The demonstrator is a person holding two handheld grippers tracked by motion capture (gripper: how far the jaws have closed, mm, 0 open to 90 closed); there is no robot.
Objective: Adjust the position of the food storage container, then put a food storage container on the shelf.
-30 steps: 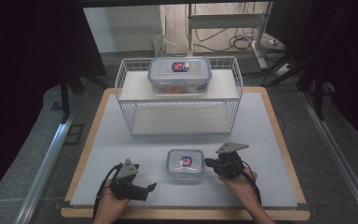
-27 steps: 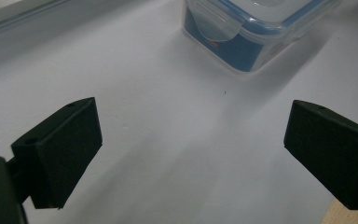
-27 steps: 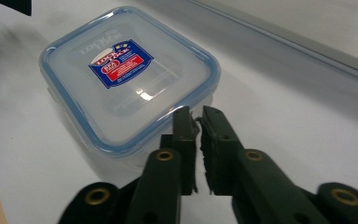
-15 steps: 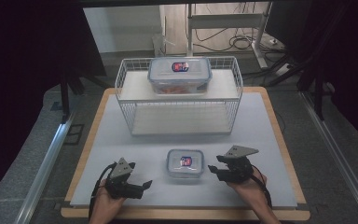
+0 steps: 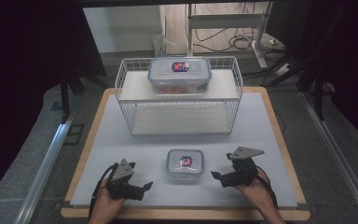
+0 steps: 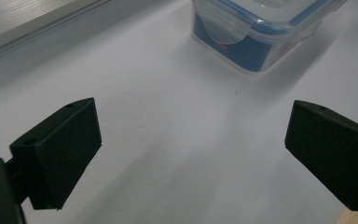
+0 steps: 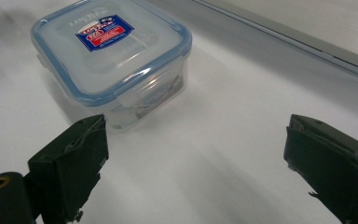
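White desk mat, near edge: the small lidded container point(image 5: 185, 163) sits mid-front, untouched, between the left gripper point(image 5: 142, 188) and right gripper point(image 5: 217, 176) — both open, the right's jaws just widened. A one-sided approach could shove it away.

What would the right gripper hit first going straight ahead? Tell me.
Probably the small lidded box. The right gripper points toward it with jaws open and nothing between them. The box sits left of centre, so the left jaw would likely meet it.

Small container point(image 5: 185, 163) before rack point(image 5: 179, 119), between grippers.
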